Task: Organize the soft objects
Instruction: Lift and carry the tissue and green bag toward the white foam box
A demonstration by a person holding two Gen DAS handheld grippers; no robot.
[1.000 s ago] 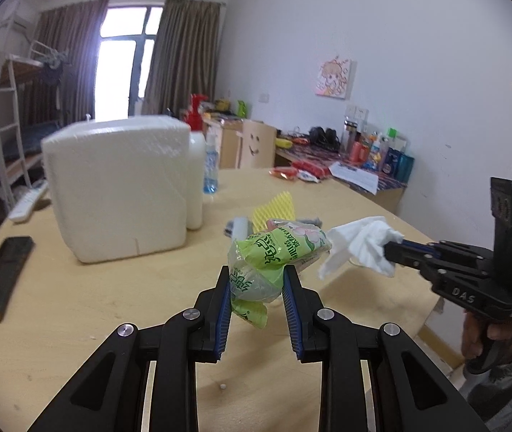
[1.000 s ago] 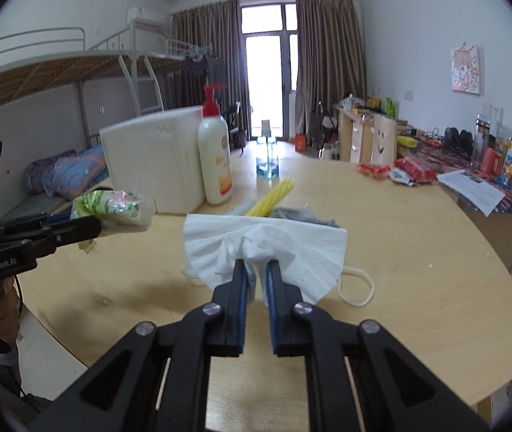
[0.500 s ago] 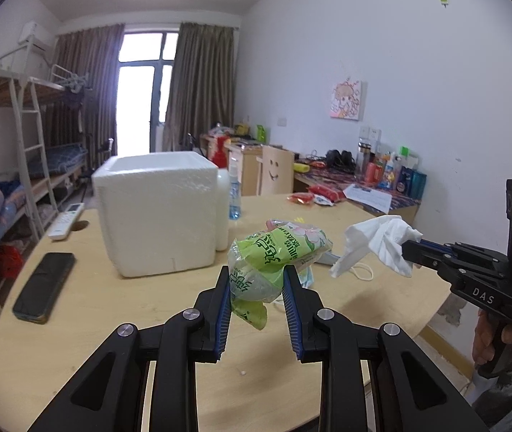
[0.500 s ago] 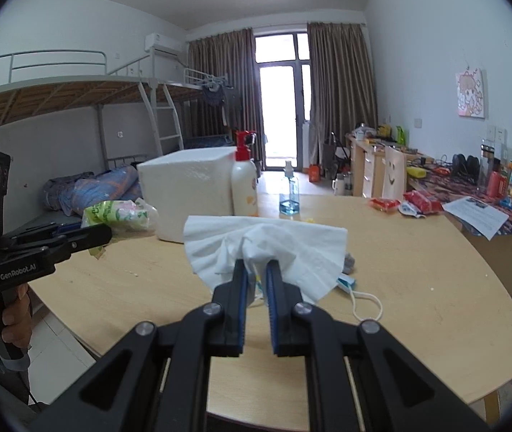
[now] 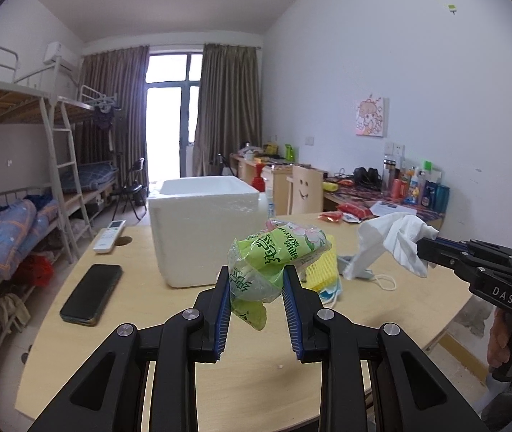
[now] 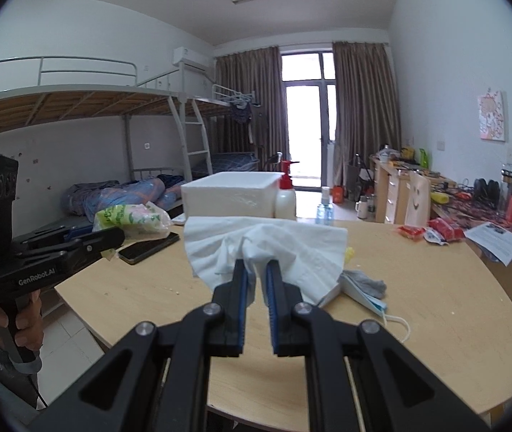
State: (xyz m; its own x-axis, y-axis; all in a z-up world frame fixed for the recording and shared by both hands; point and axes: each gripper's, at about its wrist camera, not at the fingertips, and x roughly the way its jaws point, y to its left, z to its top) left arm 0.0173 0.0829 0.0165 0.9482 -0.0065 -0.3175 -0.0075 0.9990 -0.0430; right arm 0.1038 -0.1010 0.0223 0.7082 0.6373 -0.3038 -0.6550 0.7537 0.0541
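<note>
My left gripper [image 5: 256, 275] is shut on a green tissue pack [image 5: 273, 255] and holds it well above the wooden table [image 5: 140, 324]. My right gripper [image 6: 256, 268] is shut on a white tissue [image 6: 266, 244], also held in the air; the tissue shows in the left wrist view [image 5: 389, 241] at the right. The pack shows in the right wrist view [image 6: 130, 217] at the left. An open white foam box [image 5: 202, 230] stands on the table beyond both grippers. A face mask [image 6: 367, 295], a grey cloth [image 6: 365, 282] and a yellow sponge [image 5: 322, 270] lie on the table.
A black phone [image 5: 90, 293] and a white remote [image 5: 109, 239] lie left of the box. A lotion bottle [image 6: 284, 198] and a small clear bottle [image 6: 325, 210] stand behind it. Red packets [image 6: 432, 232] lie far right. Bunk beds [image 5: 22, 180] stand at the left.
Both grippers have risen and pulled back from the table with their loads. The foam box now looks farther off and its open top shows.
</note>
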